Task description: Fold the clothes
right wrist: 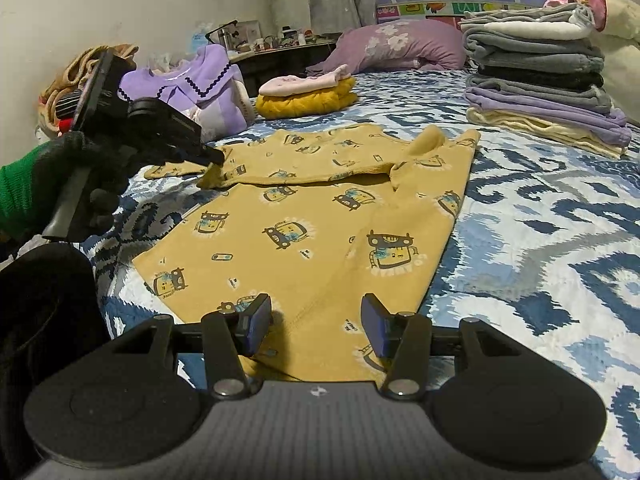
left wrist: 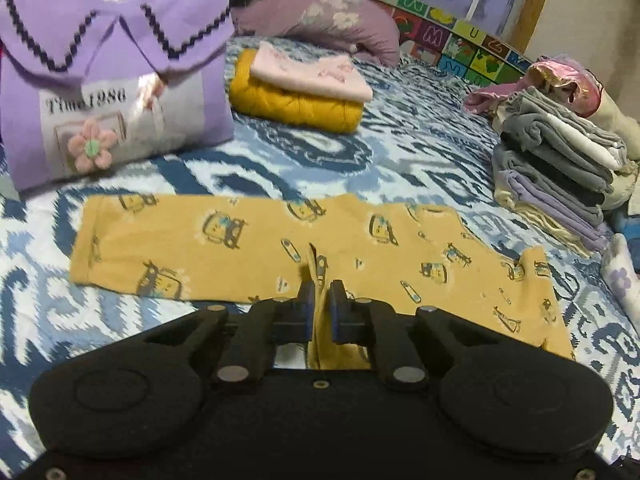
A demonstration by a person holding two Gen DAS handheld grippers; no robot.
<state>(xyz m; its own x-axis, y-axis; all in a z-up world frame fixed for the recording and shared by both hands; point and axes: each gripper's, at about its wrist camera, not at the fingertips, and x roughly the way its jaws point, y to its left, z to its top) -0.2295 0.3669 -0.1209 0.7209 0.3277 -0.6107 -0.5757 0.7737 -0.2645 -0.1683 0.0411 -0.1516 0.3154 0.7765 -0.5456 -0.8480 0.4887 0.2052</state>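
Observation:
A yellow printed garment (right wrist: 320,216) lies spread on the blue and white patterned bed; it also shows in the left wrist view (left wrist: 240,244). My left gripper (left wrist: 321,292) is shut on a fold of its edge, and it also shows in the right wrist view (right wrist: 212,160), pinching the cloth at the garment's left side. My right gripper (right wrist: 316,320) is open, its fingers hovering over the garment's near hem without holding it.
A stack of folded clothes (right wrist: 540,76) stands at the right. A folded yellow and pink pile (right wrist: 308,94) and a purple sweater (left wrist: 108,72) sit at the back. A purple pillow (right wrist: 400,46) lies by the window. Bare bedspread (right wrist: 540,240) shows to the right.

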